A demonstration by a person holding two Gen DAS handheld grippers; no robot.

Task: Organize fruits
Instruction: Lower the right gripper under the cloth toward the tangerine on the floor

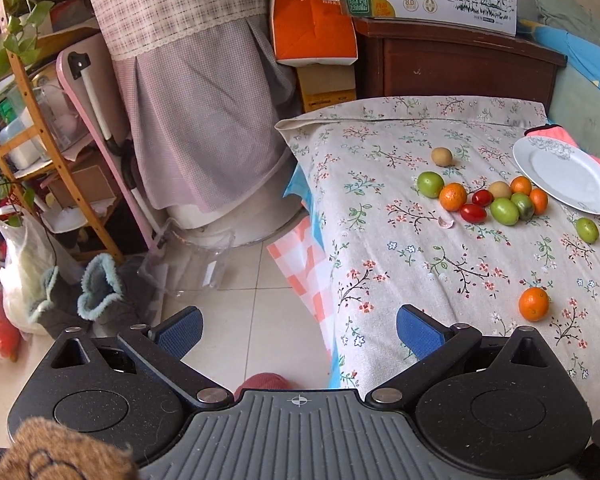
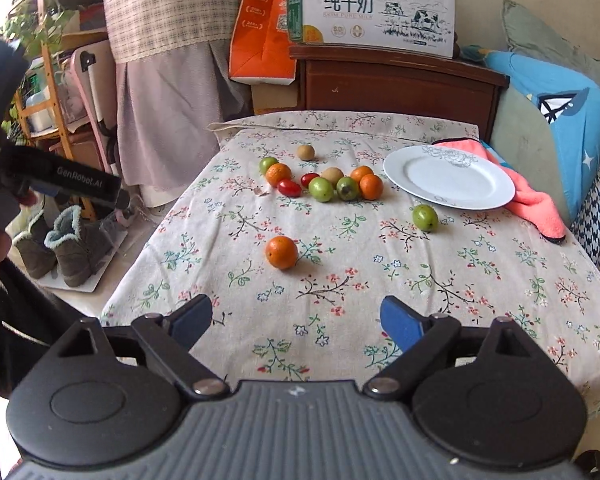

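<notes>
A cluster of small fruits [image 2: 324,182] lies on the floral tablecloth [image 2: 340,280]: oranges, green jujubes, red cherry tomatoes and brownish longans. A lone orange [image 2: 281,252] lies nearer, a lone green fruit [image 2: 425,218] sits by the white plate [image 2: 448,178], which holds nothing. The cluster [image 1: 488,200], lone orange [image 1: 533,304] and plate [image 1: 566,180] also show in the left wrist view. My right gripper [image 2: 296,322] is open and empty above the table's near part. My left gripper [image 1: 298,330] is open and empty at the table's left edge, over the floor.
A pink cloth [image 2: 536,200] lies under the plate's far side. A brown cabinet [image 2: 396,80] with a milk carton box [image 2: 376,12] stands behind the table. Boots [image 2: 76,244], a wooden shelf [image 1: 40,128] and a covered appliance [image 1: 204,128] stand to the left.
</notes>
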